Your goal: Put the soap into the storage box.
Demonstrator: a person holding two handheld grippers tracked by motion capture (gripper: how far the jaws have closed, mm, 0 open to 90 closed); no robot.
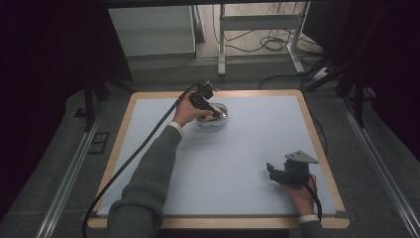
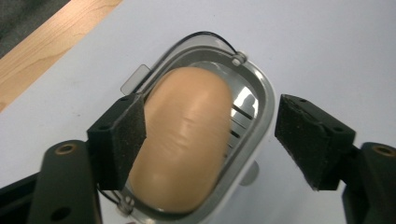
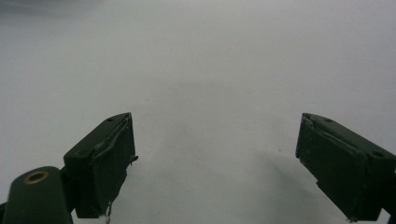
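Landmark: the clear container (image 1: 213,118) is sitting toward the far edge of the mat, left of its middle; every place below is given from it.
Bread roll: a tan roll (image 2: 182,140) is lying inside the container, over a slotted insert.
Left gripper: the left gripper (image 2: 210,140) is hanging directly over the container with its jaws spread wide, one pad at the roll's side and the other out past the container's rim; it is gripping nothing.
Likely reason: it looks to be lining up either to take the roll or to let it rest there; which one cannot be told.
Right gripper: the right gripper (image 1: 288,173) is resting well apart from the container, toward the near right corner, jaws open and empty, seemingly parked out of the way.
Surface: a pale mat (image 1: 247,148) is covering a wooden-edged table (image 1: 121,129).
Room: beyond the container, a metal frame (image 1: 257,29) and loose cables (image 1: 275,43) are lying on a dim floor.
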